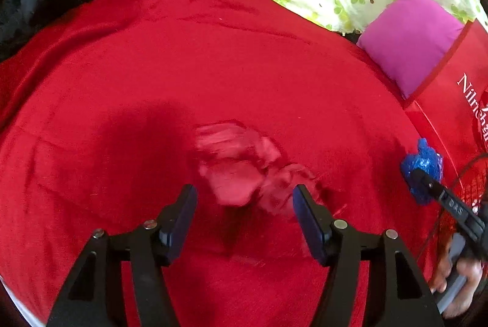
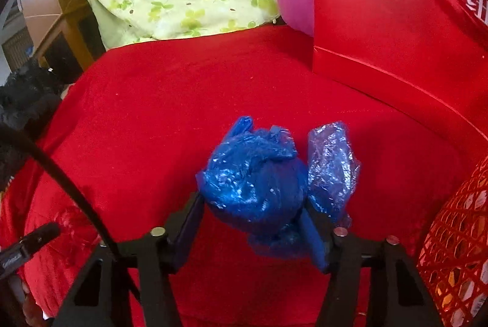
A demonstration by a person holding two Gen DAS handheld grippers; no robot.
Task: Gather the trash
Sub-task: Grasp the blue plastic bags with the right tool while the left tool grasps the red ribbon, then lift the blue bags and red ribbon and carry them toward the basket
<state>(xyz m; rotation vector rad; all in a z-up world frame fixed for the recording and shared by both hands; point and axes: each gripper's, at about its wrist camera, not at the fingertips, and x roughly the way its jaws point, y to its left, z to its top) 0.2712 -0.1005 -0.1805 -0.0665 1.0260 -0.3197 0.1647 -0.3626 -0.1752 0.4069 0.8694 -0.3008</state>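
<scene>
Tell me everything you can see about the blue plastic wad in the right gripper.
The blue plastic wad is thin, shiny, crinkled film bunched into a rough ball, with a paler translucent flap sticking out on its right side and a twisted tip on top. The right gripper is closed on it, fingers pressing its lower sides. Behind it lies the red cloth; whether the wad touches the cloth is unclear.

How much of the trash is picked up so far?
Nothing shows as binned yet. The right gripper holds a crumpled blue plastic bag, close to the red mesh basket. The left gripper is open, just short of a crumpled red wrapper lying on the red blanket. That wrapper is left to grab.
</scene>
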